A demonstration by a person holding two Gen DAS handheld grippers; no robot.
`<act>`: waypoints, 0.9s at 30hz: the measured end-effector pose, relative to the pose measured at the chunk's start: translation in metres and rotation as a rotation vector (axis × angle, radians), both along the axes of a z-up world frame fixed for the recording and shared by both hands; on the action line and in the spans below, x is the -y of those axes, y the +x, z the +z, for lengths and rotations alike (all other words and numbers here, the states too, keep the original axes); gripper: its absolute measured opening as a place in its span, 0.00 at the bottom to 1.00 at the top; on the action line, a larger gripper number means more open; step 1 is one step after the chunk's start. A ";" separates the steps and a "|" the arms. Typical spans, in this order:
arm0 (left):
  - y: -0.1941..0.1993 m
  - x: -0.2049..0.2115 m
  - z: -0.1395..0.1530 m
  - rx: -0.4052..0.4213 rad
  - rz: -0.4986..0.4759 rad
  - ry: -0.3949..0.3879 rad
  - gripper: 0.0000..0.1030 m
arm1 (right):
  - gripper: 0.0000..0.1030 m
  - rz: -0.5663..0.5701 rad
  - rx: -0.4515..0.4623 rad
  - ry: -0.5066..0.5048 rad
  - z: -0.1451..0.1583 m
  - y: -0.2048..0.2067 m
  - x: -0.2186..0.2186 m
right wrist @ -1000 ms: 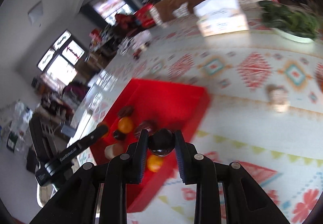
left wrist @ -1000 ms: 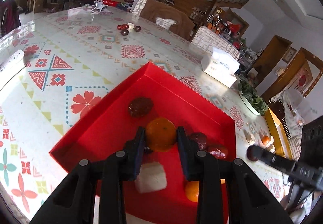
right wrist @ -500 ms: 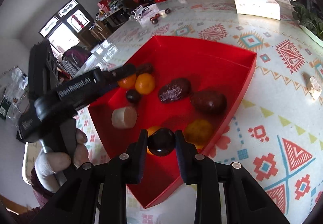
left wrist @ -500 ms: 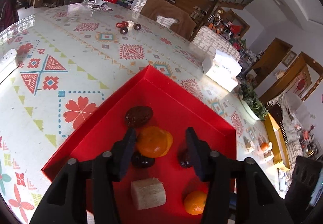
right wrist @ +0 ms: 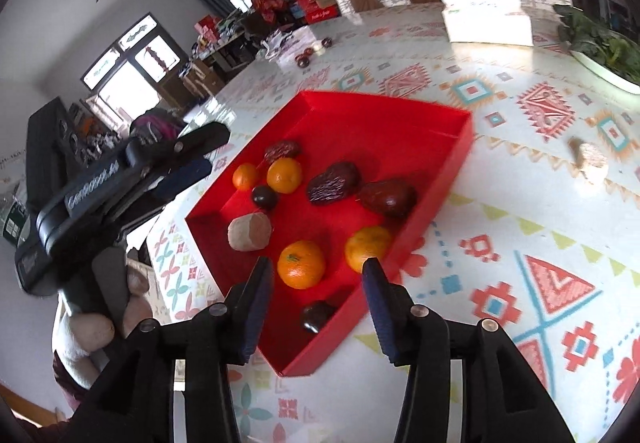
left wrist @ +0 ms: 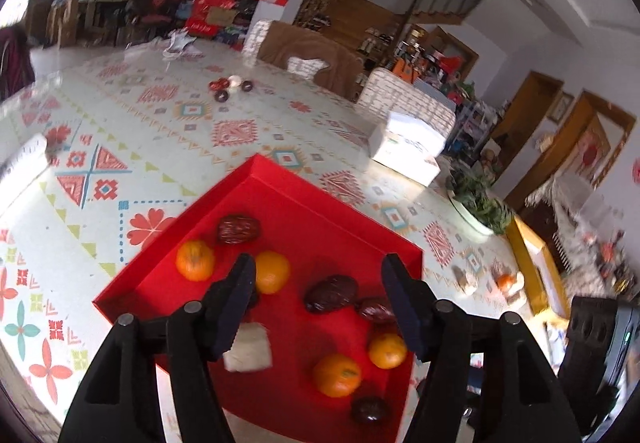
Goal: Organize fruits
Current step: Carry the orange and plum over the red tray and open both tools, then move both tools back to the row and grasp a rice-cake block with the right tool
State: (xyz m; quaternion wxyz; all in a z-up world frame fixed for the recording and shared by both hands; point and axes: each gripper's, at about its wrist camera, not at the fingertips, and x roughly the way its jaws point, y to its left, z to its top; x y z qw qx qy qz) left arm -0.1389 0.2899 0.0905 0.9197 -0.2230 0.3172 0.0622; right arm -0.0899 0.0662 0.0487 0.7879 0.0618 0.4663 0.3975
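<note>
While both black two-finger tongs hang over the shallow red cardboard tray (left wrist: 256, 179), its low walls ring the fruit on all sides, and the patterned glossy tablecloth (left wrist: 168, 115) lies bare around it on the left wrist view's left and far sides. Left gripper (left wrist: 316, 279): jaws opening, nothing pressed between the pads; a round orange tangerine (left wrist: 276, 271) sits just beside the left pad, a wrinkled dark red date (left wrist: 330, 293) lies in the tray under the gap. Right gripper (right wrist: 316, 285): jaws opening too, empty; a small glossy dark round fruit (right wrist: 316, 315) lies on the tray floor below the gap near the tray's near corner, apart from both pads, with another orange tangerine (right wrist: 301, 264) just beyond. A pale beige cut chunk (right wrist: 249, 232) rests near the tray's left wall. White tissue box (right wrist: 486, 13) and green plant dish (right wrist: 604, 51) stand well apart at the far table edge.
</note>
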 end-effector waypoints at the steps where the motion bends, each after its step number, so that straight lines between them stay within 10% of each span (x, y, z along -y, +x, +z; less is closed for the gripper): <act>1: 0.000 0.011 0.003 -0.004 -0.012 0.027 0.64 | 0.51 -0.009 0.002 0.003 0.001 -0.001 0.005; 11: 0.000 0.106 0.012 -0.029 -0.094 0.252 0.65 | 0.54 -0.202 -0.008 0.034 -0.006 0.005 0.107; 27: 0.005 0.196 0.012 -0.053 -0.191 0.371 0.74 | 0.57 -0.388 0.006 0.076 -0.012 -0.002 0.229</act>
